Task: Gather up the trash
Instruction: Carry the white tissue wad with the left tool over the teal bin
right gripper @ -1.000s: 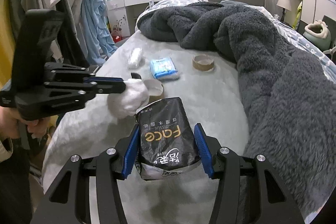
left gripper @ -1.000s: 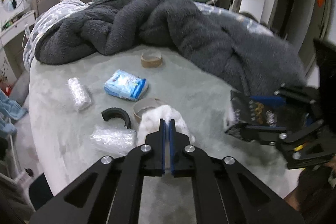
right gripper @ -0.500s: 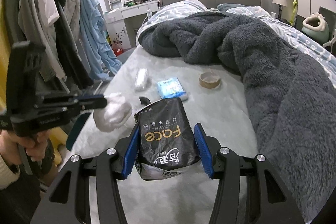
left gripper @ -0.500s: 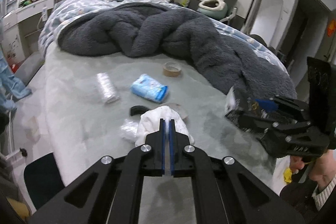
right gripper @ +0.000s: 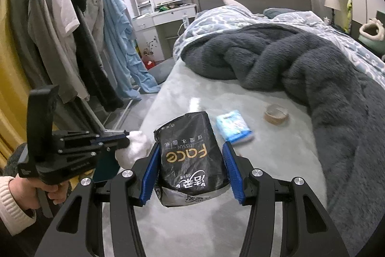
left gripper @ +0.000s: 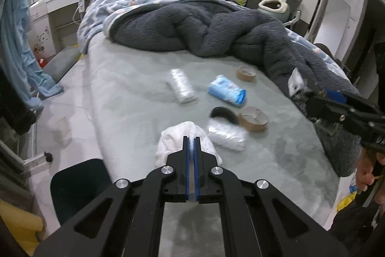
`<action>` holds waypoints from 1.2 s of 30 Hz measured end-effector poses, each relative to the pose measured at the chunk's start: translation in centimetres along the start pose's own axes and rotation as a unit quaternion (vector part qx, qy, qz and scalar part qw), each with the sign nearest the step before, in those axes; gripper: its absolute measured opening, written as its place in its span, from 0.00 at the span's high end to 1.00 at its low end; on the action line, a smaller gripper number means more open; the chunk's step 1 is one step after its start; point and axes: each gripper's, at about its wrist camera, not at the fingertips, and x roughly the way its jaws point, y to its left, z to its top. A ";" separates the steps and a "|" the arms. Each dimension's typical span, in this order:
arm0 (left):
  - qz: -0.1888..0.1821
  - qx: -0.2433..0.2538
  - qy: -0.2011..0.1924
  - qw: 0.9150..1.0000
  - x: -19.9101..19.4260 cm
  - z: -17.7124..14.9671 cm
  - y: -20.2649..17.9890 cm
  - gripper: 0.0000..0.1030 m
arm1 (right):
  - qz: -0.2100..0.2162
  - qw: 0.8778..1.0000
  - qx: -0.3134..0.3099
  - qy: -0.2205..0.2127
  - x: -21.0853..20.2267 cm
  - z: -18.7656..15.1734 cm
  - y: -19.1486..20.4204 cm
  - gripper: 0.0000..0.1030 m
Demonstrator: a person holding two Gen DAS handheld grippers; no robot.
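Left gripper (left gripper: 191,143), fingers pressed together, pinches a crumpled white tissue wad (left gripper: 175,142) by its near edge, so the wad bulges out past the tips. It hangs clear of the bed (left gripper: 125,93), at about 6 o'clock in the left wrist view. Thin soft thing, hence the near-shut pinch.

Right gripper (right gripper: 190,168), jaws part-spread, pads pressing both sides of a black tissue pack (right gripper: 190,153). The pack's width holds them apart; it sits lengthwise between the fingers, label readable, far end pointing to 12 o'clock. Held off the bed surface, looks carried.

Trash not yet collected, on the bed in the left view:
- clear plastic wrap (left gripper: 226,136), just right of the wad, 1 o'clock of the left tips
- brown tape roll (left gripper: 252,118) touching a black curved piece (left gripper: 222,113), beyond the wrap
- blue tissue packet (left gripper: 227,90), farther out, 1 o'clock
- rolled clear plastic (left gripper: 181,86), 12 o'clock
- second tape roll (left gripper: 246,72) by the grey blanket (left gripper: 216,33) edge

No bin in view. Judgement: both hands loaded, next move is a drop-off.
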 end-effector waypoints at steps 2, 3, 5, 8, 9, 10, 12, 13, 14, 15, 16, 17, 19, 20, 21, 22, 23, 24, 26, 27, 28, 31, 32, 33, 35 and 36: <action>0.008 -0.004 0.004 1.000 -0.1 -0.2 0.9 0.96 | 0.005 1.000 -0.002 0.000 0.3 0.5 0.6 0.49; 0.015 -0.009 0.007 1.000 -0.1 -0.4 1.6 0.96 | 0.007 1.000 -0.003 0.000 0.6 0.7 1.0 0.49; 0.021 -0.015 0.012 1.000 -0.1 -0.6 2.5 0.96 | 0.009 1.000 -0.004 0.002 1.0 1.1 1.7 0.49; 0.036 -0.023 0.023 0.999 0.0 -1.2 4.0 0.96 | 0.010 1.000 -0.006 0.010 1.8 1.5 2.5 0.49; 0.042 -0.025 0.026 0.998 0.1 -1.4 4.5 0.96 | 0.010 1.000 -0.007 0.013 2.2 1.6 2.8 0.49; 0.045 -0.026 0.028 0.998 0.1 -1.6 4.8 0.96 | 0.011 1.000 -0.008 0.016 2.5 1.6 3.1 0.49; 0.051 -0.033 0.033 0.998 0.3 -2.0 5.6 0.96 | 0.013 1.000 -0.009 0.020 3.1 1.8 3.7 0.49; 0.056 -0.035 0.035 0.997 0.3 -2.2 6.0 0.96 | 0.015 1.000 -0.010 0.021 3.4 1.9 3.9 0.49; 0.059 -0.037 0.037 0.997 0.3 -2.3 6.3 0.96 | 0.016 1.000 -0.010 0.023 3.7 1.9 4.2 0.49; 0.062 -0.040 0.040 0.996 0.3 -2.5 6.8 0.96 | 0.018 0.999 -0.011 0.025 4.0 2.1 4.5 0.49; 0.064 -0.041 0.041 0.996 0.3 -2.7 7.0 0.96 | 0.020 0.999 -0.011 0.027 4.2 2.2 4.8 0.49; 0.066 -0.043 0.042 0.996 0.3 -2.8 7.3 0.96 | 0.022 0.999 -0.012 0.028 4.5 2.4 5.2 0.49; 0.066 -0.052 0.047 0.995 0.4 -3.1 8.1 0.96 | 0.027 0.999 -0.014 0.030 4.9 2.6 5.8 0.49; 0.065 -0.057 0.049 0.995 0.5 -3.2 8.4 0.96 | 0.029 0.999 -0.015 0.031 5.1 2.7 6.1 0.49; 0.066 -0.063 0.053 0.994 0.5 -3.4 8.9 0.96 | 0.030 0.999 -0.017 0.031 5.3 2.8 6.4 0.49; 0.067 -0.066 0.055 0.994 0.6 -3.5 9.2 0.96 | 0.031 0.999 -0.018 0.032 5.5 2.9 6.7 0.49; 0.070 -0.069 0.058 0.993 0.8 -3.6 9.7 0.96 | 0.033 0.999 -0.019 0.033 5.7 3.1 7.0 0.49; 0.072 -0.072 0.061 0.993 0.9 -3.7 10.1 0.96 | 0.034 0.999 -0.019 0.034 5.9 3.2 7.2 0.49; 0.075 -0.078 0.065 0.992 1.0 -4.0 10.6 0.96 | 0.032 0.999 -0.023 0.037 6.4 3.4 7.8 0.49; 0.077 -0.082 0.068 0.991 1.1 -4.2 11.1 0.96 | 0.032 0.998 -0.024 0.039 6.7 3.4 8.0 0.49; 0.080 -0.086 0.069 0.991 1.2 -4.4 11.6 0.96 | 0.034 0.998 -0.023 0.041 7.0 3.5 8.2 0.49; 0.088 -0.097 0.076 0.989 1.4 -4.9 12.8 0.96 | 0.038 0.998 -0.026 0.046 7.8 3.6 9.0 0.49; 0.090 -0.098 0.078 0.988 1.4 -5.0 13.1 0.96 | 0.039 0.998 -0.028 0.048 8.1 3.7 9.3 0.49; 0.093 -0.100 0.080 0.987 1.5 -5.3 13.6 0.96 | 0.041 0.998 -0.029 0.049 8.4 3.8 9.7 0.49; 0.096 -0.103 0.084 0.987 1.5 -5.6 14.2 0.96 | 0.043 0.997 -0.030 0.052 9.0 4.0 10.3 0.49; 0.098 -0.104 0.088 0.986 1.5 -5.9 14.7 0.96 | 0.045 0.997 -0.030 0.054 9.4 4.1 10.5 0.49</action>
